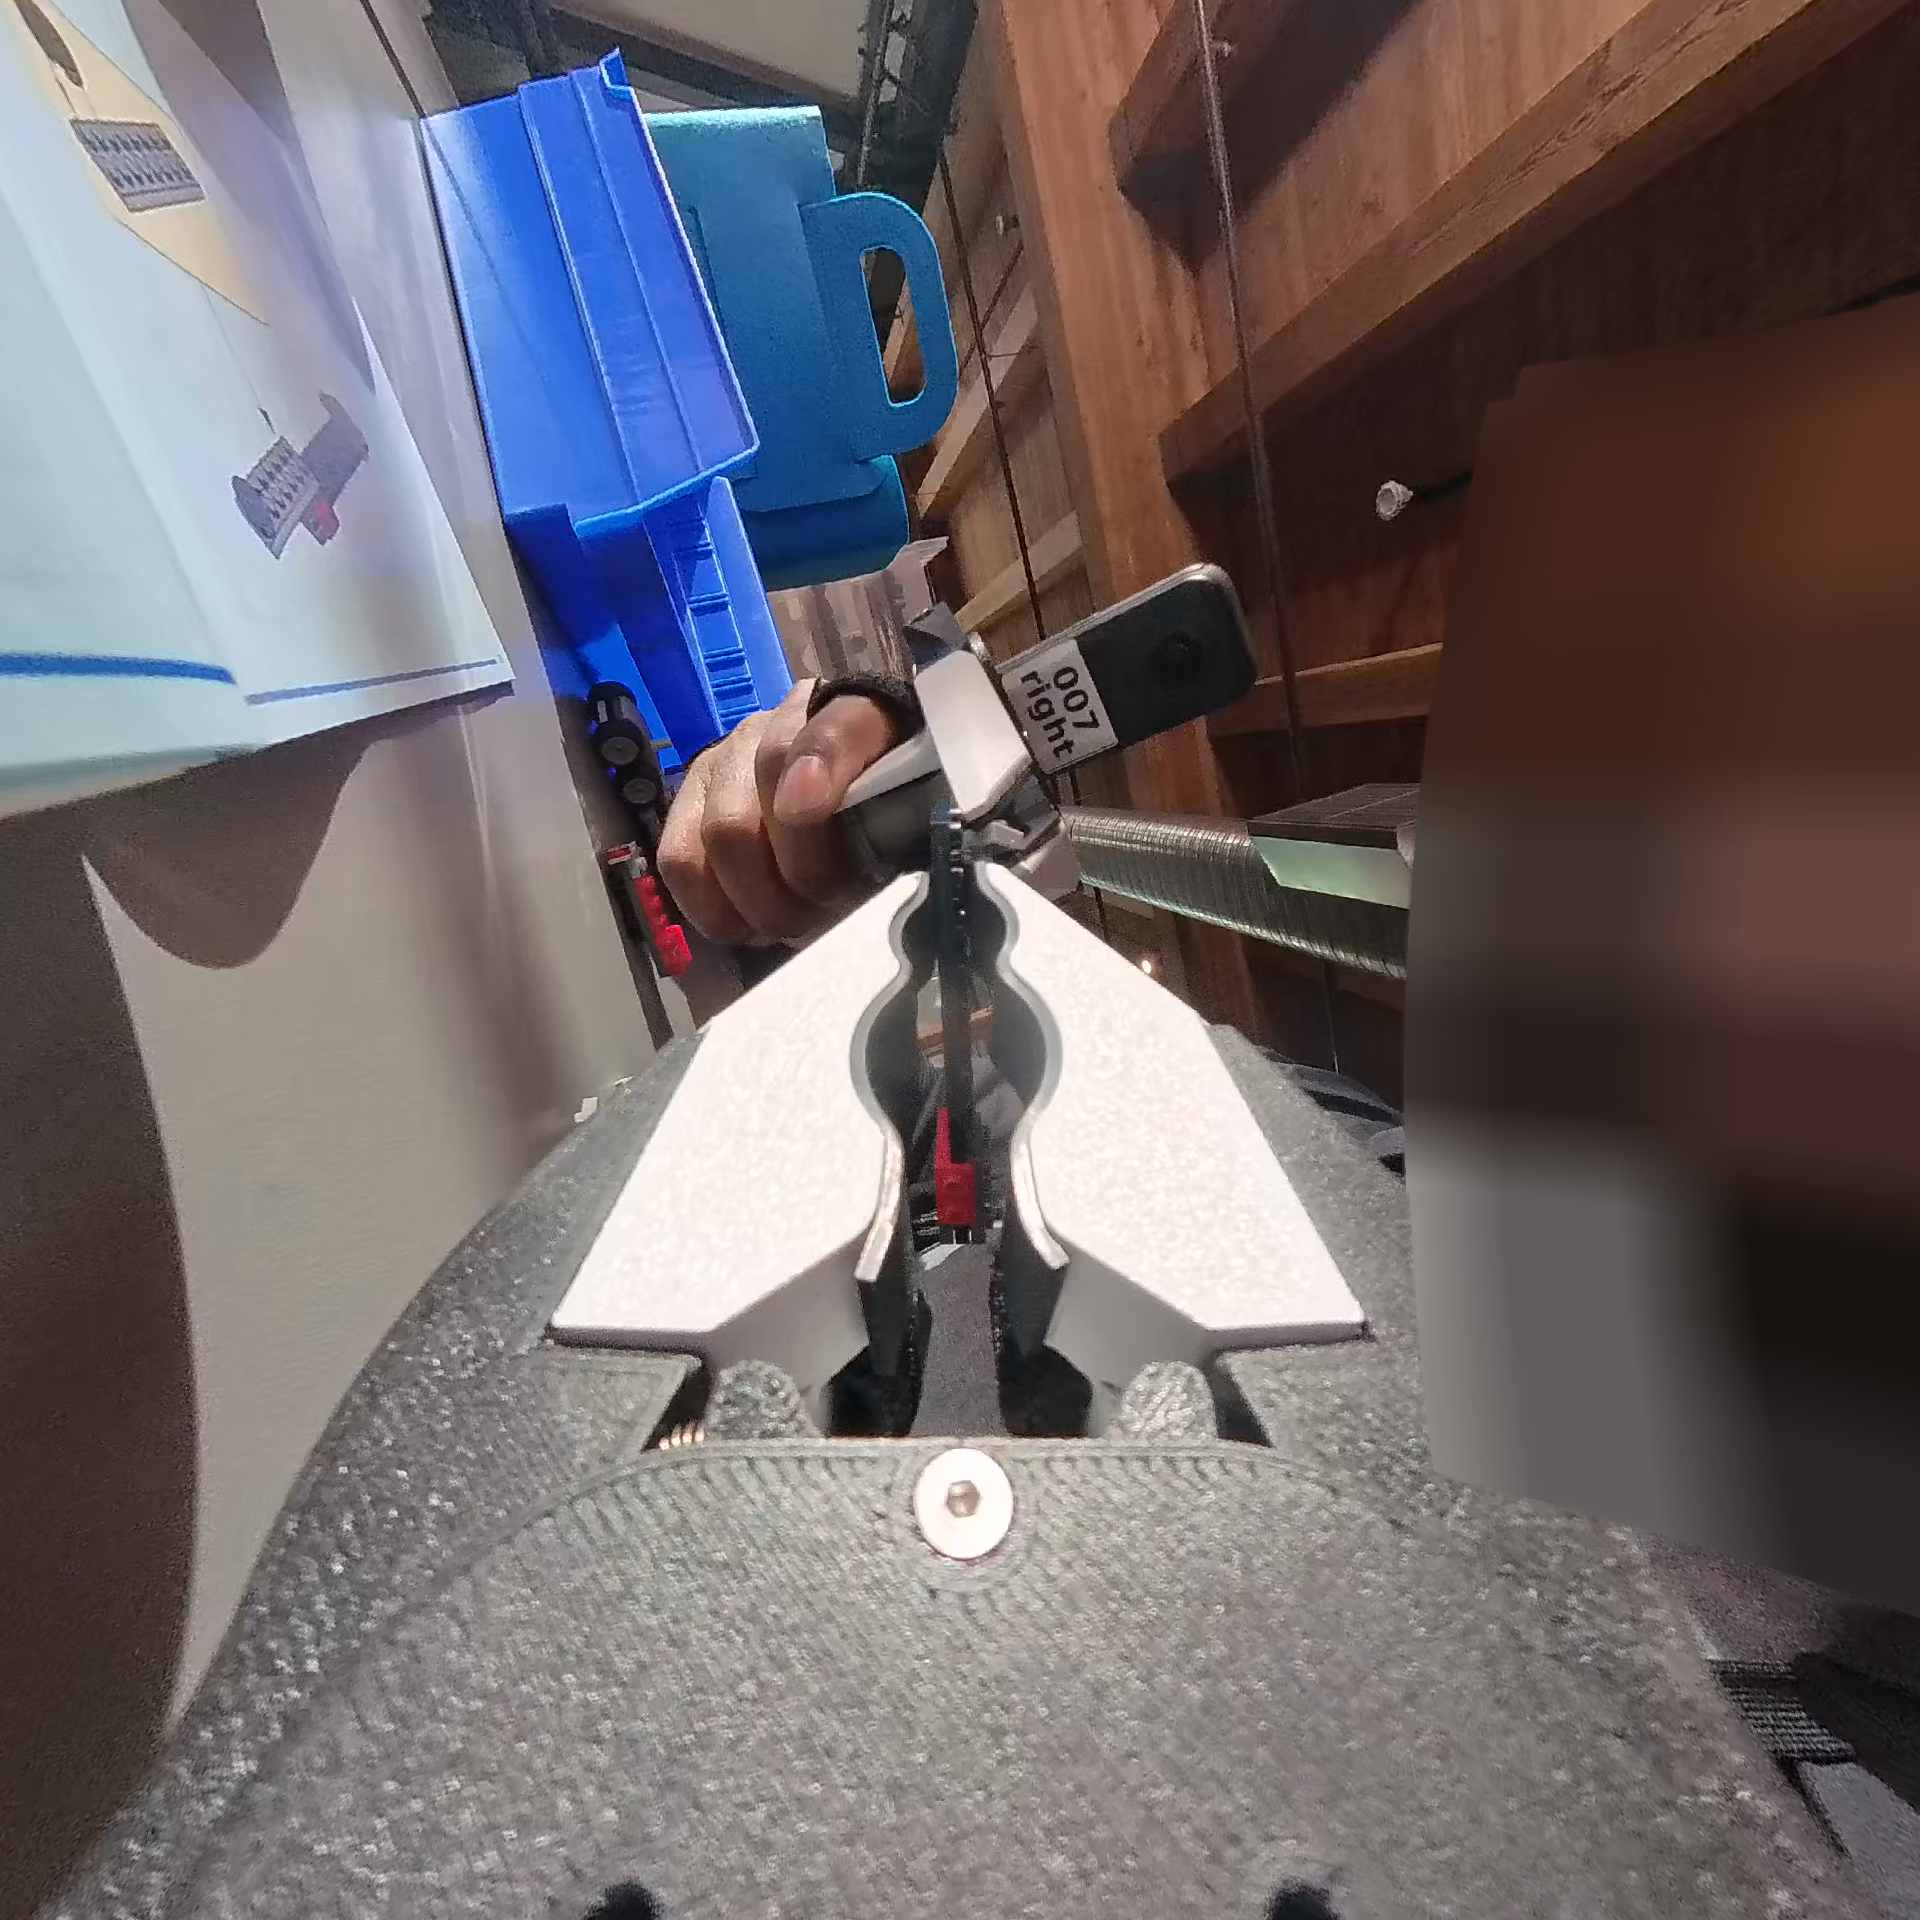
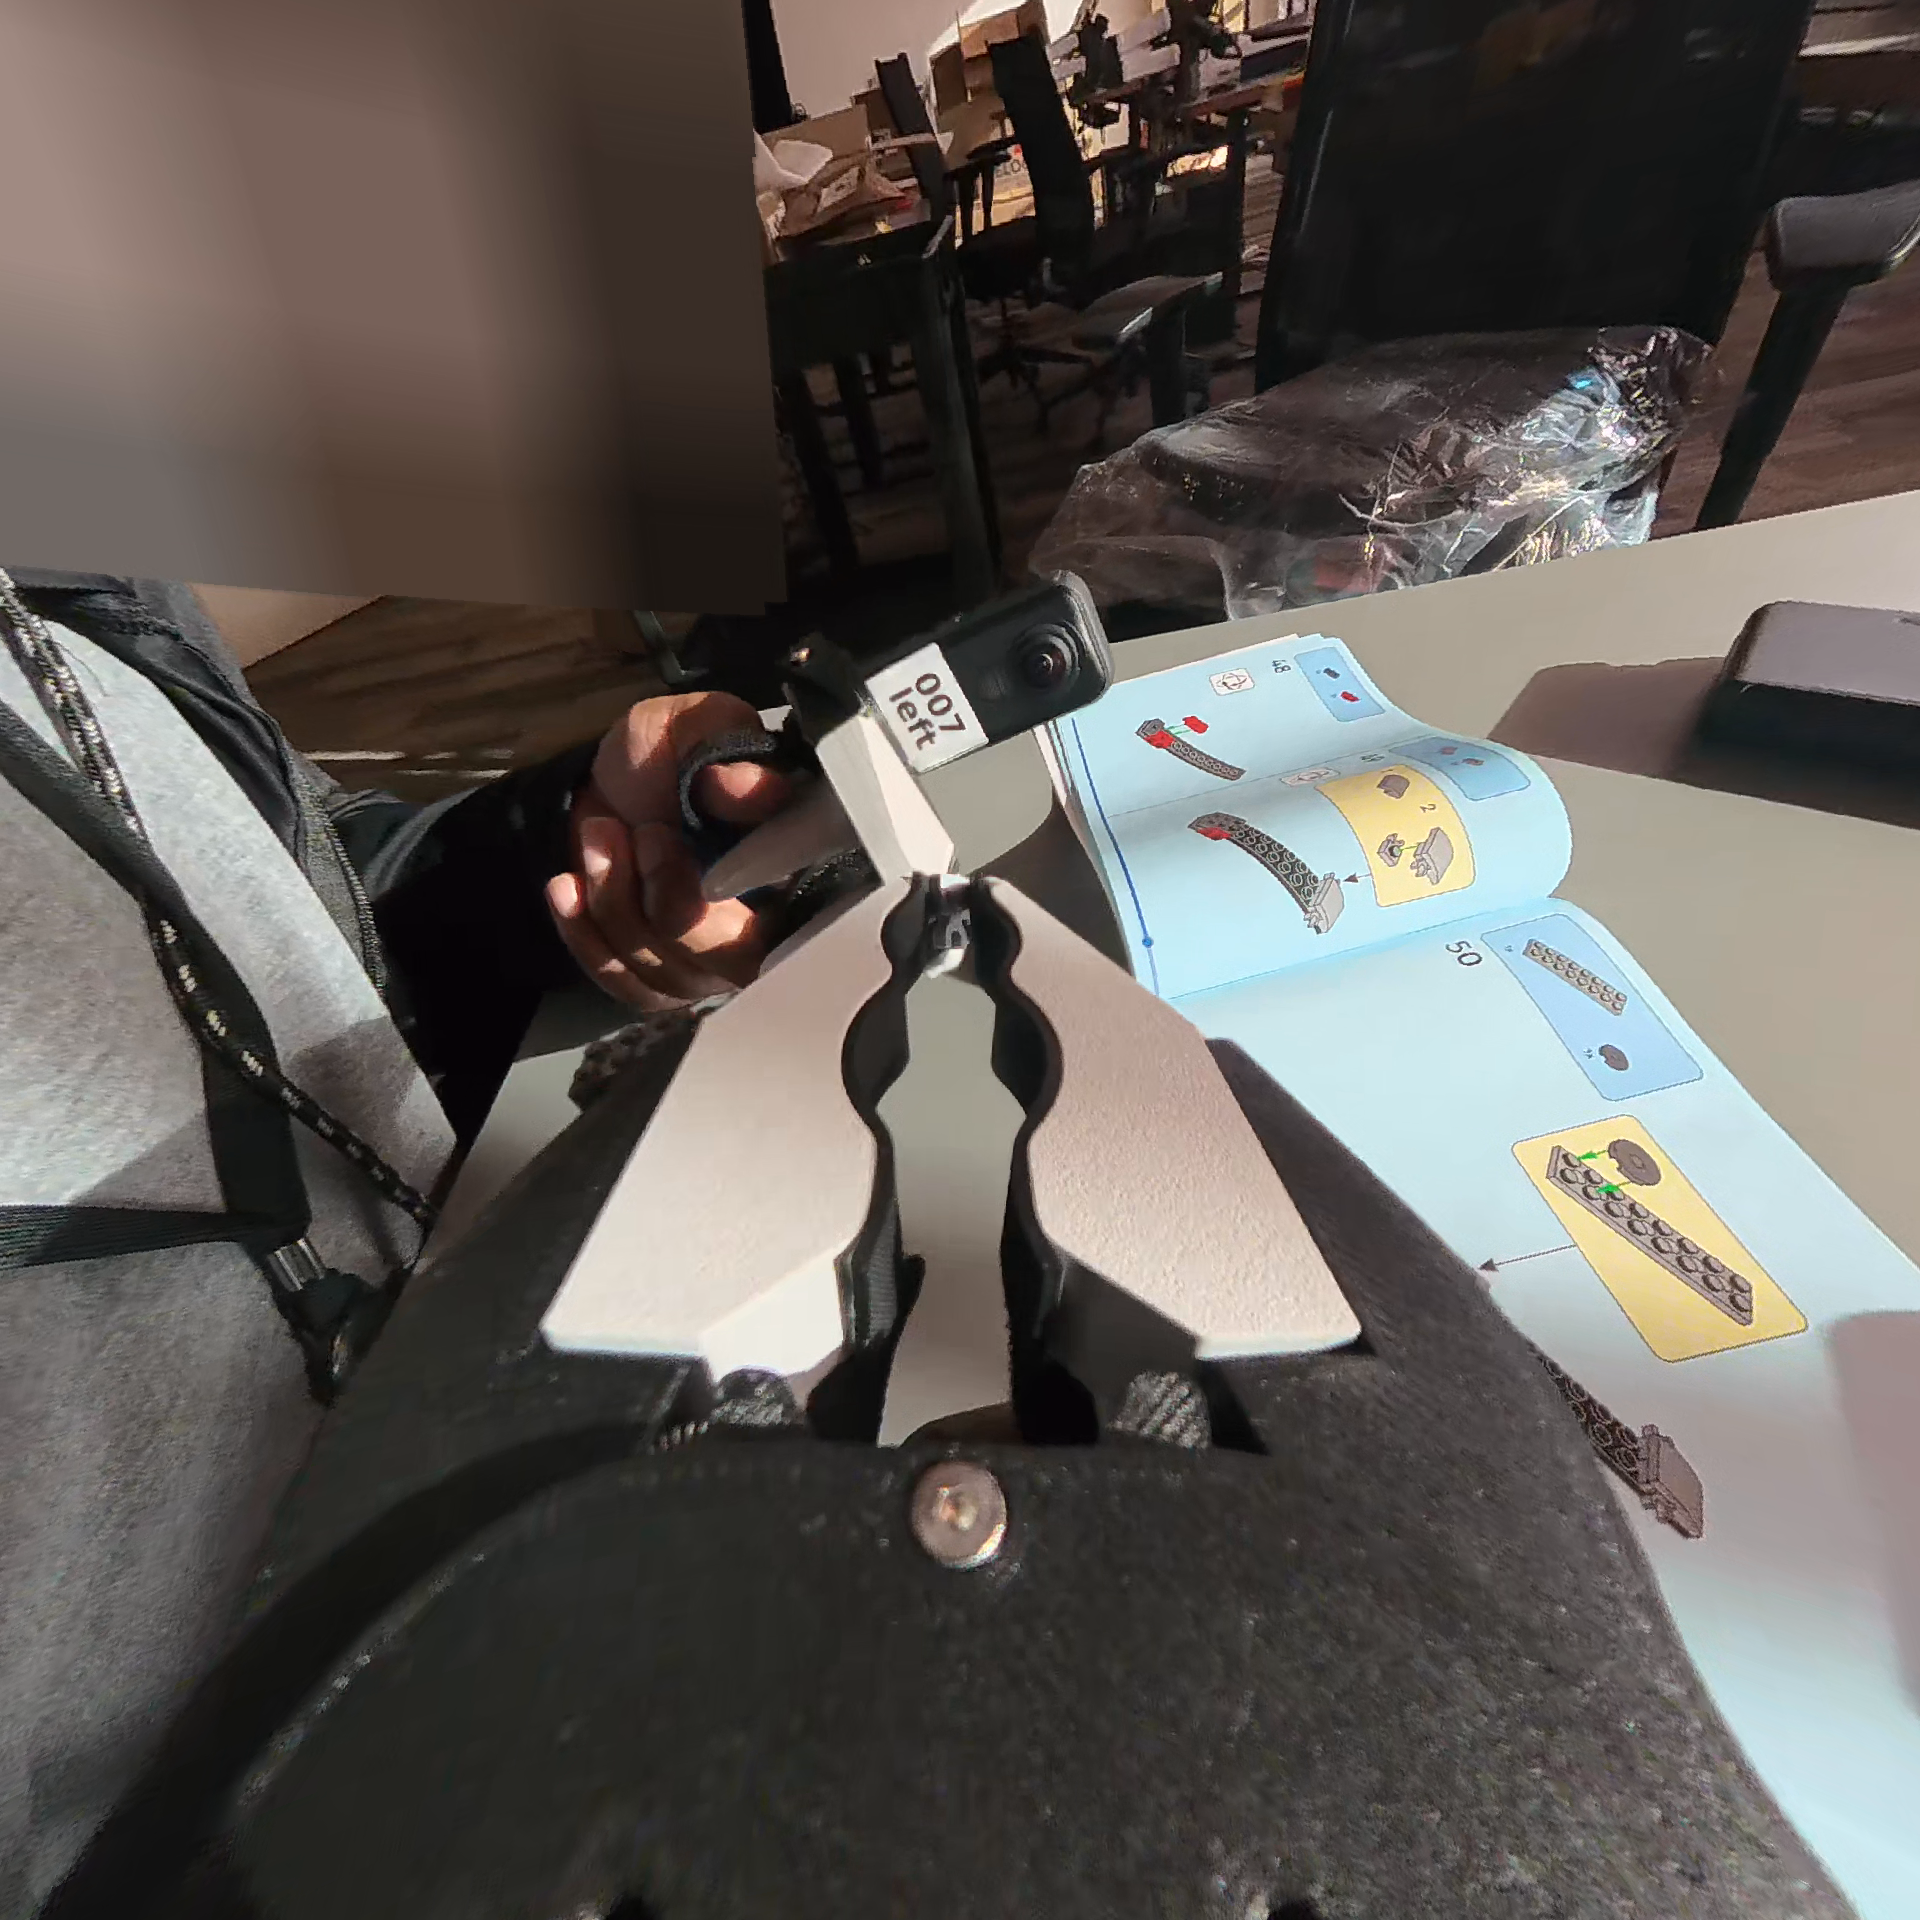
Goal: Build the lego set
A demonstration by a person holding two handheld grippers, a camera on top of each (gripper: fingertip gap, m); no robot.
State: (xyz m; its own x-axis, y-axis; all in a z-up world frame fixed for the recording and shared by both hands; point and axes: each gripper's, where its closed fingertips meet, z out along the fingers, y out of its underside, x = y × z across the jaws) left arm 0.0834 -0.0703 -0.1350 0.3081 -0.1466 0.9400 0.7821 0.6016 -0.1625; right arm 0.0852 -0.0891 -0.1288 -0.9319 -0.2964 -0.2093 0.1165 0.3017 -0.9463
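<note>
My left gripper [image 1: 951, 888] is shut on a long black lego plate [image 1: 948, 997], held edge-on between the fingers, with a small red piece [image 1: 945, 1164] on it near the palm. My right gripper [image 2: 951, 904] is shut on a small grey lego piece [image 2: 951, 932] at its tips. The two grippers meet tip to tip above the table. The right gripper [image 1: 992, 831] holds the grey piece against the far end of the black plate. The left gripper shows in the right wrist view [image 2: 914, 868], with a hand on it. The joint itself is mostly hidden by the fingers.
An open instruction booklet [image 2: 1351, 935] lies on the grey table [image 2: 1351, 623]; it also shows in the left wrist view [image 1: 208, 416]. Another black plate with a grey end [image 2: 1621, 1444] lies by it. A blue bin [image 1: 623, 364], loose red bricks [image 1: 649, 904], a dark flat device [image 2: 1829, 665]. Both grippers' tips are close together, under 4 cm apart. Left tips and right tips are each some 30 cm from the dark flat device [image 2: 1829, 665].
</note>
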